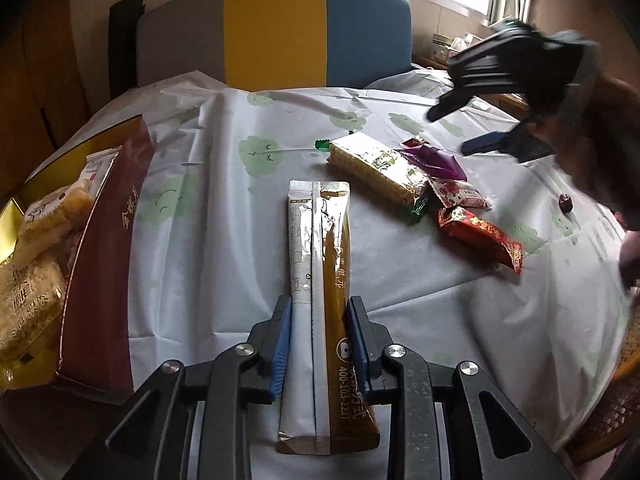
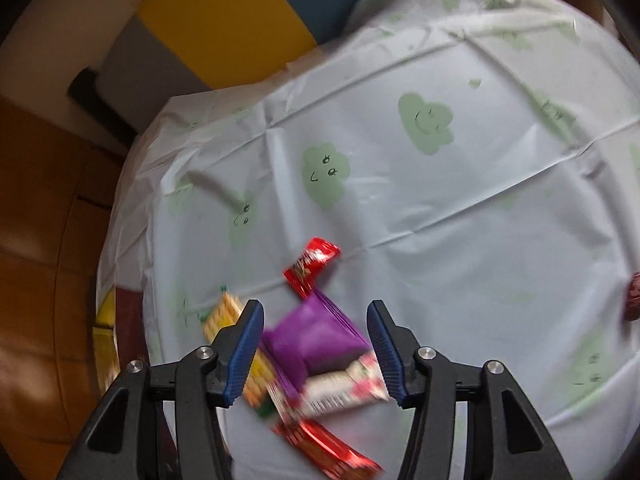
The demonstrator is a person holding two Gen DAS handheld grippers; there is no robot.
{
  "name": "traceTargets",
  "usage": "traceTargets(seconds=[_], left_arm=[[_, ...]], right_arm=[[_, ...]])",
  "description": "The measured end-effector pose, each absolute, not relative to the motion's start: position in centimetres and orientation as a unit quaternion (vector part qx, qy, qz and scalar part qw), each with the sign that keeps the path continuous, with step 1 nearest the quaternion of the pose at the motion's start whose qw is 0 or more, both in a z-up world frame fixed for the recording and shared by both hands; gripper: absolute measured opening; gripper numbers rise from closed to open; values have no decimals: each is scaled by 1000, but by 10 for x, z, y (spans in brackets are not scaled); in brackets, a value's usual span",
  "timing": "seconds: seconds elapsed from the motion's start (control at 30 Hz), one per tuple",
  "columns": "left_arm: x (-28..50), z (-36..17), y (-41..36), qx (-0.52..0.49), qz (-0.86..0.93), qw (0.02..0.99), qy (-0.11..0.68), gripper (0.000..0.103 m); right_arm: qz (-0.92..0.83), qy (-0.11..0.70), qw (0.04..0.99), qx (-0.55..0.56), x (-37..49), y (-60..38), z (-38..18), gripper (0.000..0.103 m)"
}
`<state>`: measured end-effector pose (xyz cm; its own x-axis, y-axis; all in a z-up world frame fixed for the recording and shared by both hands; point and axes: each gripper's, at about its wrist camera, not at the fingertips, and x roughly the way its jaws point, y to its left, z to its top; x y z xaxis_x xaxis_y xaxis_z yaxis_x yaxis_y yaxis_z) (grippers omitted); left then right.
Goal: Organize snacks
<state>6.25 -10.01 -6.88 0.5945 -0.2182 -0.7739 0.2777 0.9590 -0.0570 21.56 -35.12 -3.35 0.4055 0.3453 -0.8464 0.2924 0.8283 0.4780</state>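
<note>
The left gripper (image 1: 319,344) clamps a long sachet (image 1: 320,280), whose bottom end the jaws partly hide. The right gripper (image 2: 316,354) hangs open over a blurred purple packet (image 2: 312,340), not touching it.

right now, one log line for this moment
left hand-held gripper: shut on stick sachet | right hand-held gripper: open over purple packet | box: part-filled

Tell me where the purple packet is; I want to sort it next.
The purple packet lies on the tablecloth in the snack pile, between the right tool's open fingers, beside the cracker pack.
</note>
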Motion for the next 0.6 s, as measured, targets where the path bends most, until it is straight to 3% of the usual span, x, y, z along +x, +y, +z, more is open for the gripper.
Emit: traceTargets(seconds=[0.23, 0.27, 0.3, 0.6], left_arm=[[63, -68, -93, 15, -147, 891, 430, 29], [62, -69, -93, 11, -147, 891, 429, 29], [62, -69, -93, 12, -148, 892, 427, 29], [62, -69, -88, 3, -162, 889, 428, 31]], right_arm=[[-35, 555, 780, 287, 253, -325, -63, 42], [-39, 550, 789, 272, 256, -321, -61, 35], [-34, 546, 800, 247, 260, -315, -59, 17], [6, 534, 837, 121, 253, -301, -11, 16]])
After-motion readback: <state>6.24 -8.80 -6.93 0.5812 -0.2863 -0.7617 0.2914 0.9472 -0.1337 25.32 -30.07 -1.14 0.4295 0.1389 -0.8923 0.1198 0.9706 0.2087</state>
